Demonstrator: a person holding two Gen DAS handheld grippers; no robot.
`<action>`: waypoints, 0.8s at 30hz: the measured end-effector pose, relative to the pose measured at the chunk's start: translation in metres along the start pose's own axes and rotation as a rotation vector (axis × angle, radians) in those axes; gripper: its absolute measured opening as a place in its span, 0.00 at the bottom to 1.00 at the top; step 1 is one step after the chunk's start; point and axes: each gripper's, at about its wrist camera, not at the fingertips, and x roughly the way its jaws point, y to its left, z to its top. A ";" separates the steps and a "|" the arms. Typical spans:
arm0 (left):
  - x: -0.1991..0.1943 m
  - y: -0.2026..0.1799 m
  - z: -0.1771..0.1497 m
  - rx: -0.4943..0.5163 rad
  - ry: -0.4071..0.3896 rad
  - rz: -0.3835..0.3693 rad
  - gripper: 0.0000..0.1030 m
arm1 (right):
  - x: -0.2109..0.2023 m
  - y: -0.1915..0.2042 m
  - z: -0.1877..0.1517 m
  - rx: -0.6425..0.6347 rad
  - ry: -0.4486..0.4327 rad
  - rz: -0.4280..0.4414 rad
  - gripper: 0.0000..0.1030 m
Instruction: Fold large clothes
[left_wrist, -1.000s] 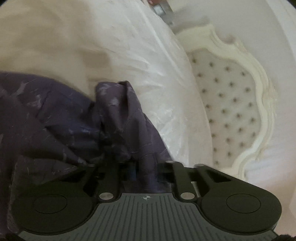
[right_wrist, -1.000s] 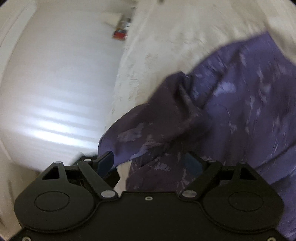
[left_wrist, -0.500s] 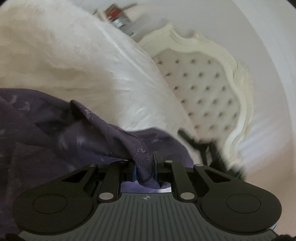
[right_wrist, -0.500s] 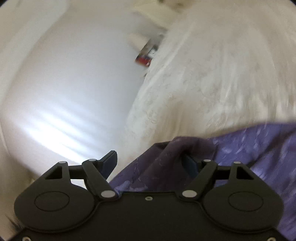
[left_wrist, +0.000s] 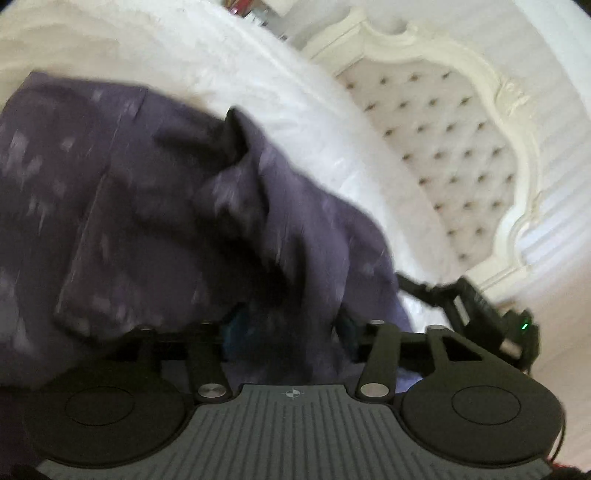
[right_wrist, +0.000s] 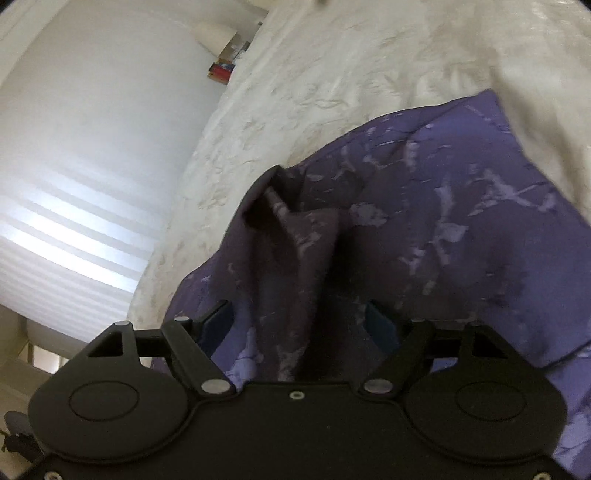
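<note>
Left wrist view shows the left gripper (left_wrist: 288, 325), pinched tight on a fold half a second ago, now opening around the purple garment (left_wrist: 147, 206), so that fold looks laid, while the right gripper (right_wrist: 299, 325) stands released, cloth bunched between its jaws on the bed (right_wrist: 295, 92).

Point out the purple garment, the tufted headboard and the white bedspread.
purple garment (right_wrist: 461, 206), right wrist view, on its flat patterned panel.
tufted headboard (left_wrist: 450, 140), left wrist view, on the buttoned padding.
white bedspread (right_wrist: 332, 74), right wrist view, on bare crinkled fabric.
</note>
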 end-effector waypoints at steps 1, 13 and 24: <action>0.001 -0.001 0.006 -0.006 -0.008 0.000 0.54 | 0.003 0.004 -0.001 0.001 0.002 0.012 0.80; 0.014 -0.013 0.015 0.001 -0.050 -0.066 0.69 | 0.006 0.046 -0.005 -0.121 0.035 0.030 0.15; 0.031 0.041 0.053 -0.346 -0.128 -0.141 0.73 | -0.004 0.035 0.003 -0.207 0.071 -0.047 0.15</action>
